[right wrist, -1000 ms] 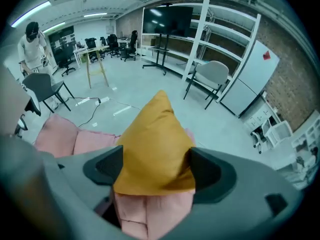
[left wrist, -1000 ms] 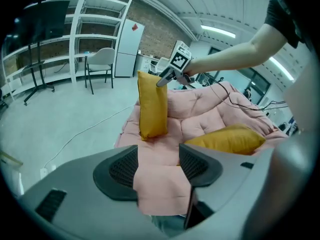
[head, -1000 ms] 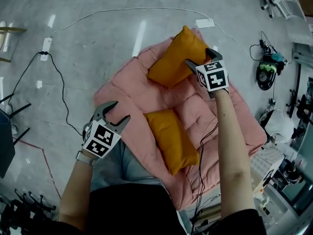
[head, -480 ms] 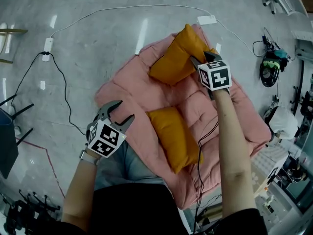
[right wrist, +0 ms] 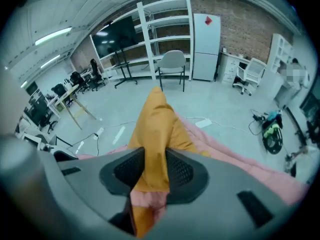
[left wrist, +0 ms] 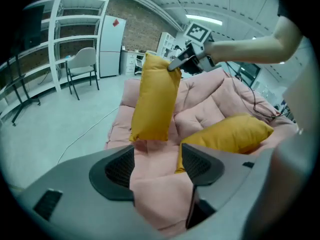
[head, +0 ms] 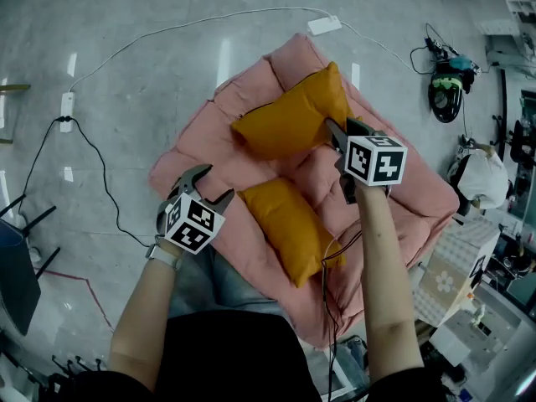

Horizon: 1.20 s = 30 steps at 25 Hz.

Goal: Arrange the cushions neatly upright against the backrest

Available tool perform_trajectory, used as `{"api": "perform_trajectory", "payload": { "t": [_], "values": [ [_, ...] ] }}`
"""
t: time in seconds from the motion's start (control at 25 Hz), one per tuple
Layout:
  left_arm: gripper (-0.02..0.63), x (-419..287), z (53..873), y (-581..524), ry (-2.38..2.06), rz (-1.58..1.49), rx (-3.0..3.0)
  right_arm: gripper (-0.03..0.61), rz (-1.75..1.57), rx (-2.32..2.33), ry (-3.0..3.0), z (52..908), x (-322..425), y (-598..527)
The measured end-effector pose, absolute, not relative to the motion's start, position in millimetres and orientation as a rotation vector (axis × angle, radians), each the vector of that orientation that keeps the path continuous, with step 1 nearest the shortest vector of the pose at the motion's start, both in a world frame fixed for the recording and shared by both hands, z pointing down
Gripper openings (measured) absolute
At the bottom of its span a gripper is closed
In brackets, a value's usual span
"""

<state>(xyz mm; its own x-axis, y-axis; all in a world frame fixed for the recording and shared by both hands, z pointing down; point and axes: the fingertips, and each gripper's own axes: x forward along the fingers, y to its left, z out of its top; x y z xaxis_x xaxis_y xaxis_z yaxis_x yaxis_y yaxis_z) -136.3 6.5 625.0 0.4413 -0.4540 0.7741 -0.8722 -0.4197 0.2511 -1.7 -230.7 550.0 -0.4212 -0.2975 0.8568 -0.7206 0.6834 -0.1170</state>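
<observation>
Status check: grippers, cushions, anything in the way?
Right gripper closing on corner of far cushion. Left gripper opening, empty. Near cushion lying on pink sofa, not upright. Black cable trails beside it.

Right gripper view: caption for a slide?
Right gripper, jaws closing on an orange cushion above the pink sofa.

Two plump mustard-orange cushions were at the pink quilted sofa (head: 188, 153). The far cushion (head: 289, 120) hung upright with its long side vertical. Its top corner was pinched between the closing jaws of the right gripper (head: 337, 132), and its lower edge was down at the seat padding. The near cushion (head: 289, 224) lay flat and slanted on the padding, apart from the other.
</observation>
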Motion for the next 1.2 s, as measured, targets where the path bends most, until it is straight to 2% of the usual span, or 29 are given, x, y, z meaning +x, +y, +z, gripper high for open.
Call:
{"api": "perform_trajectory", "payload": {
  "t": [0.24,0.52,0.76,0.96,1.04,1.08,1.2],
  "values": [
    [0.322,-101,654,-43,-1.032,0.935,2.119,0.110,0.751,0.919,-2.047,525,26,-199],
    [0.322,-48,694,-81,-0.848,1.065,2.244,0.093,1.003,1.143,-1.994,524,71,-155],
    [0.321,4,721,-75,-0.638,1.143,2.303,0.018,1.244,1.326,-1.854,555,121,-108],
    [0.322,34,745,-77,-0.554,1.147,2.318,0.026,1.121,1.325,-1.809,577,152,-101],
    [0.322,41,748,-83,-0.556,1.135,2.334,0.040,1.077,1.306,-1.805,580,164,-107],
    [0.322,46,747,-86,-0.561,1.126,2.344,0.075,1.054,1.293,-1.812,580,169,-110],
    [0.321,54,750,-89,-0.565,1.161,2.363,0.291,1.004,1.278,-1.832,578,183,-122]
  ]
}}
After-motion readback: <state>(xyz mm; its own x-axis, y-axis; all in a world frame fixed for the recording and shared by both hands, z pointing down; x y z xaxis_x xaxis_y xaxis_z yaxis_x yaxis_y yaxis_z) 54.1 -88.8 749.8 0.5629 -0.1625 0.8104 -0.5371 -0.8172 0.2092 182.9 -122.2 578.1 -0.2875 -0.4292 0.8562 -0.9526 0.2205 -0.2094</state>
